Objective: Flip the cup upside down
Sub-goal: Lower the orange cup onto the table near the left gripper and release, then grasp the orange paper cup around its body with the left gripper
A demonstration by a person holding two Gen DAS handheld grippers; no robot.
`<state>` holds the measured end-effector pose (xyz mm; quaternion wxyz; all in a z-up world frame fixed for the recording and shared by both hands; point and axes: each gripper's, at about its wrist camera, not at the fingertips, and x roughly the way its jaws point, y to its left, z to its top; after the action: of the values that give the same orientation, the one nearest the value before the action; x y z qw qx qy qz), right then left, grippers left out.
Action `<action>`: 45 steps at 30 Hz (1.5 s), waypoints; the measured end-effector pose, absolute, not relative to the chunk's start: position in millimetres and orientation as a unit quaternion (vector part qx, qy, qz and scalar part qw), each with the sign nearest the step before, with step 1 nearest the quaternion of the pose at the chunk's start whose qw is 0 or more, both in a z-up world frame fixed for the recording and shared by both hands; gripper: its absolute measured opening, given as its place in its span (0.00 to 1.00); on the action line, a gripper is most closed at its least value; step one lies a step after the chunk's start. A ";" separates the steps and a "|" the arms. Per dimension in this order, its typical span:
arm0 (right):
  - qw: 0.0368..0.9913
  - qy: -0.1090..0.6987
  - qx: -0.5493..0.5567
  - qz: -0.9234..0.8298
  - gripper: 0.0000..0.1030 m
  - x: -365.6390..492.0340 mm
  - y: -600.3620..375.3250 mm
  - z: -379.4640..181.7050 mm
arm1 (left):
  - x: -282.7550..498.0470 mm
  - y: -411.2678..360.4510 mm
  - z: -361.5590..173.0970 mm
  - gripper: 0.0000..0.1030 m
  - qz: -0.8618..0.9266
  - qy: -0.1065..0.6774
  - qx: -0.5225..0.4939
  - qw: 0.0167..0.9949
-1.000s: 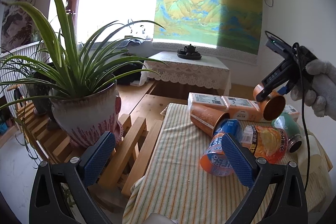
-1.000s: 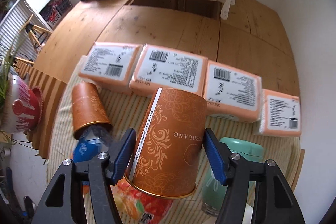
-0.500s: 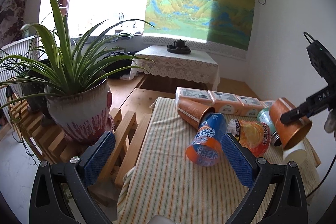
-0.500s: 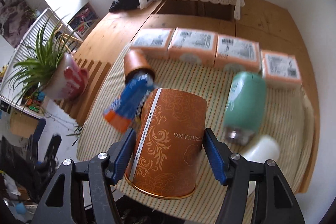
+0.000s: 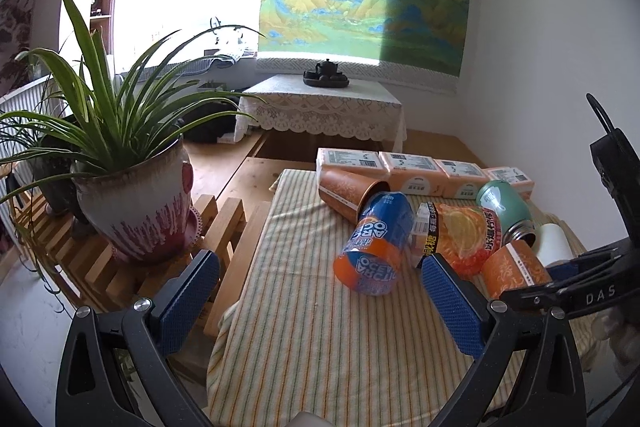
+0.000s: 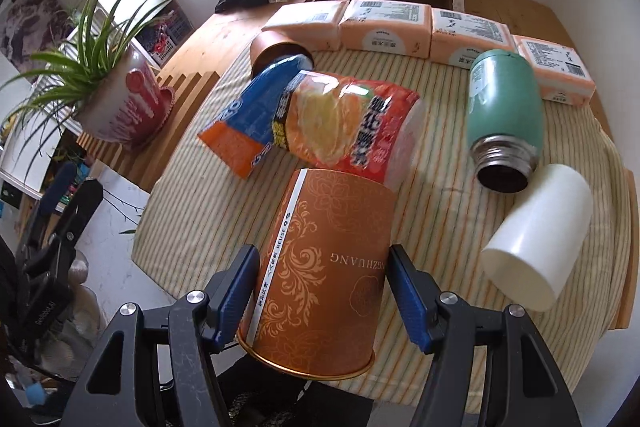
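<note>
Left wrist view: left gripper (image 5: pixel 320 301) spread wide, holding nothing, over the striped yellow-green tablecloth (image 5: pixel 320 347). At two o'clock, patterned orange paper cup (image 5: pixel 514 273) pinched by the right gripper — beside the orange-printed snack bag (image 5: pixel 464 241). Potted spider plant (image 5: pixel 132 203) at ten o'clock.

Right wrist view: right gripper (image 6: pixel 324 297) clamped on the cup's (image 6: pixel 320 279) sides, rim toward the camera. White cylindrical cup (image 6: pixel 538 241) lying at three o'clock, green metal flask (image 6: pixel 504 115) at one.
</note>
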<state>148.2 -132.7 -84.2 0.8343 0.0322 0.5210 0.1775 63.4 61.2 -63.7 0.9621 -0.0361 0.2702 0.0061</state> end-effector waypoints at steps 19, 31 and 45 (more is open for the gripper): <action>0.847 0.509 0.009 0.155 0.61 151.6 -108.1 -113.4 | 66.3 55.8 -71.5 0.99 -0.002 0.282 -0.032 0.959; 0.869 0.471 0.023 0.151 0.71 143.1 -121.7 -101.5 | 67.8 50.5 -69.4 0.99 -0.011 0.289 -0.034 0.957; 0.944 0.322 0.048 0.046 0.71 61.1 -190.5 -81.8 | 88.0 3.2 -67.1 0.99 -0.063 0.323 -0.002 0.944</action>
<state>61.1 -190.5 -81.8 0.9445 0.0483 0.3217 0.0465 88.0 3.2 -67.1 0.9443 -0.0019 0.3230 -0.0626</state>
